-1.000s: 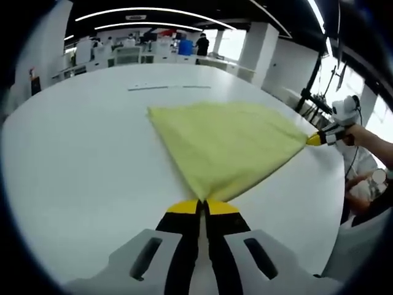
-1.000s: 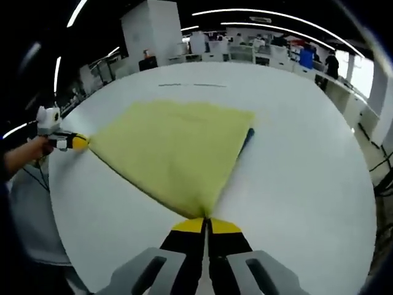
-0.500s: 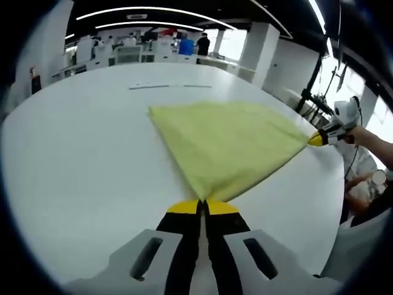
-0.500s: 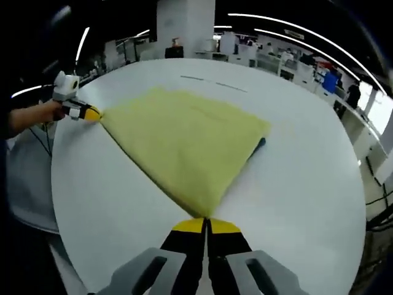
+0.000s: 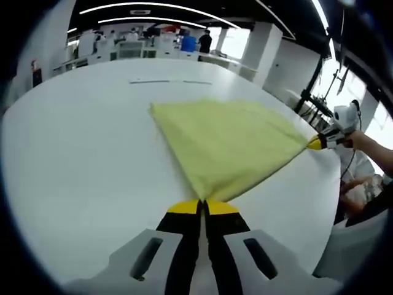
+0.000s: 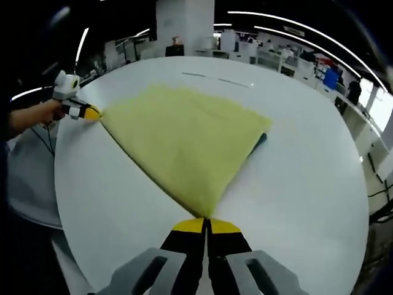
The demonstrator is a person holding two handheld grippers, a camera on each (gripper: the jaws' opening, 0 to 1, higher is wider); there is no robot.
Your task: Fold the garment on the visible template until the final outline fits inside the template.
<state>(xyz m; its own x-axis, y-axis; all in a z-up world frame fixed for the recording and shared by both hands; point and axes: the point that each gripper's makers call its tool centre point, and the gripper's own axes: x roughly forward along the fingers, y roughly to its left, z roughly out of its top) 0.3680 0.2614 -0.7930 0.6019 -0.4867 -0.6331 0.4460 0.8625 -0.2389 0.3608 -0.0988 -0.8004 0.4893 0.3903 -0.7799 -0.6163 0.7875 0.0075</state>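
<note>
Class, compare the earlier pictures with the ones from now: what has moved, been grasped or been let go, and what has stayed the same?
Nothing visibly changed apart from the cameras shifting. The left claw and right claw each stay shut on a corner of the yellow garment, held stretched between them over the white table.

A big open-plan office or lab floor: long ceiling light strips overhead, rows of desks with equipment at twelve o'clock, square white pillars, and a wide white table.
</note>
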